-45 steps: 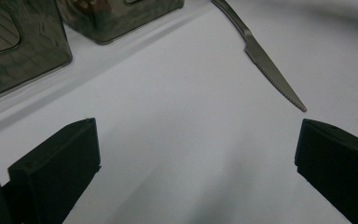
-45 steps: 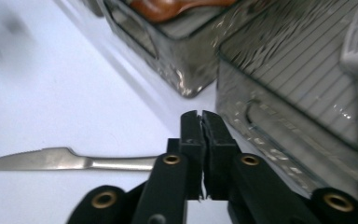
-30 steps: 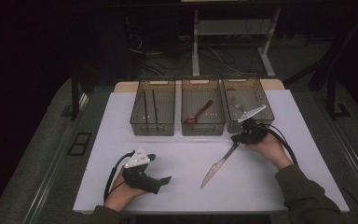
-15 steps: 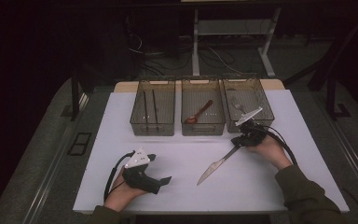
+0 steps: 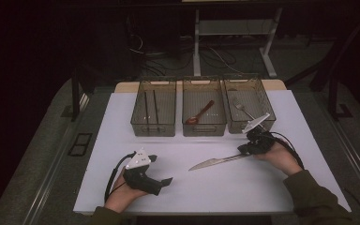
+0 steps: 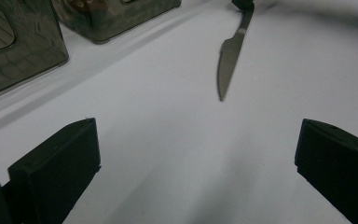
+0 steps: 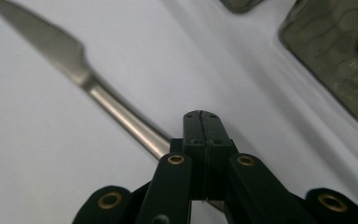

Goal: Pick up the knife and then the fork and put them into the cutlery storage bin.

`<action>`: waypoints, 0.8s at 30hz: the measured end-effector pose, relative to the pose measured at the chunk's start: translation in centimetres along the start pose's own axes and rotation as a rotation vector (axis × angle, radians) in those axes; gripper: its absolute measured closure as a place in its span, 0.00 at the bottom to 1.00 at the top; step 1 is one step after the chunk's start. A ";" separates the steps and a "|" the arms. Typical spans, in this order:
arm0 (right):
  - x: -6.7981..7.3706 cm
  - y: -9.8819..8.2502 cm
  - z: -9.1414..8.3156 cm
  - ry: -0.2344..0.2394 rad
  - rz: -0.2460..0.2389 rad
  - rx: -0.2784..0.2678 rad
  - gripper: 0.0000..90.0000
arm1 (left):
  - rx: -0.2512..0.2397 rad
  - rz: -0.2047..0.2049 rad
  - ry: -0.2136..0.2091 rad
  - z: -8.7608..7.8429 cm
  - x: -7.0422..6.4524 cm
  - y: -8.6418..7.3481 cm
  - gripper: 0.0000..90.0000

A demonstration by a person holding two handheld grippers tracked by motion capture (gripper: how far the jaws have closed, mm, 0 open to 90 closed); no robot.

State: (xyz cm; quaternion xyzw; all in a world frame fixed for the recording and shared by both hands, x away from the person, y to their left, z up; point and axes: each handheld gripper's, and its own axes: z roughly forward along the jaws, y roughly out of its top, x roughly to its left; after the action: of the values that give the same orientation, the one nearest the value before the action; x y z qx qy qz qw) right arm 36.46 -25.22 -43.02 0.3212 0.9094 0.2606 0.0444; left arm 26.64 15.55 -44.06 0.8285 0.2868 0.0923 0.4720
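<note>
On the wide white counter (image 5: 122, 122), three smoky transparent plastic bins stand in a row at the far side: the left bin (image 5: 153, 114) holds two thin dark sticks (image 5: 149, 107), the middle bin (image 5: 204, 112) a reddish-brown spoon (image 5: 199, 114), and the right bin (image 5: 249, 110) a silver fork (image 5: 241, 108). Near the front left, the left tongs (image 5: 161, 169) rest on the counter with the jaws wide apart and nothing between them. At the right, the right tongs (image 5: 243, 149) are closed on the handle of a long silver table knife (image 5: 218, 161), which lies low over the counter with the blade pointing to the left.

Silver serrated knife (image 5: 218, 162) flat on the white table (image 5: 262, 187), handle rightward.
</note>
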 end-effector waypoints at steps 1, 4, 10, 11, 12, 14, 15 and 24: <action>0.2 -0.1 -0.1 0.002 -0.001 0.001 0.99 | 0.000 0.000 0.000 0.0 0.0 0.0 0.00; 0.6 -0.4 -0.4 0.007 -0.014 0.007 0.99 | 0.000 -0.001 0.000 0.0 0.0 0.0 0.00; 0.9 -0.7 -0.6 0.014 -0.021 0.014 0.99 | -0.003 -0.002 -0.002 0.0 -0.1 0.0 0.00; 0.9 -0.7 -0.7 0.017 -0.022 0.019 0.99 | -0.004 -0.003 -0.002 0.0 -0.1 0.0 0.00; 1.0 -0.8 -0.7 0.017 -0.025 0.023 0.99 | -0.002 -0.003 -0.002 0.0 -0.1 0.0 0.00; 1.1 -0.8 -0.8 0.030 -0.031 0.031 0.99 | 0.000 -0.001 -0.003 0.0 0.0 0.0 0.00; 1.2 -0.9 -0.9 0.035 -0.030 0.036 0.99 | -0.001 -0.001 -0.002 0.0 0.0 0.0 0.00; 2.4 -1.2 -1.3 0.085 -0.099 0.070 0.99 | -0.005 0.000 -0.005 0.0 -0.1 0.0 0.00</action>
State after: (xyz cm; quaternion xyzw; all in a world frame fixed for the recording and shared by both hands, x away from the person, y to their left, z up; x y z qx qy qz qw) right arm 33.59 -25.17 -42.30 0.2660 0.9337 0.2397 0.0072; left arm 26.60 15.47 -44.06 0.8276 0.2855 0.0911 0.4746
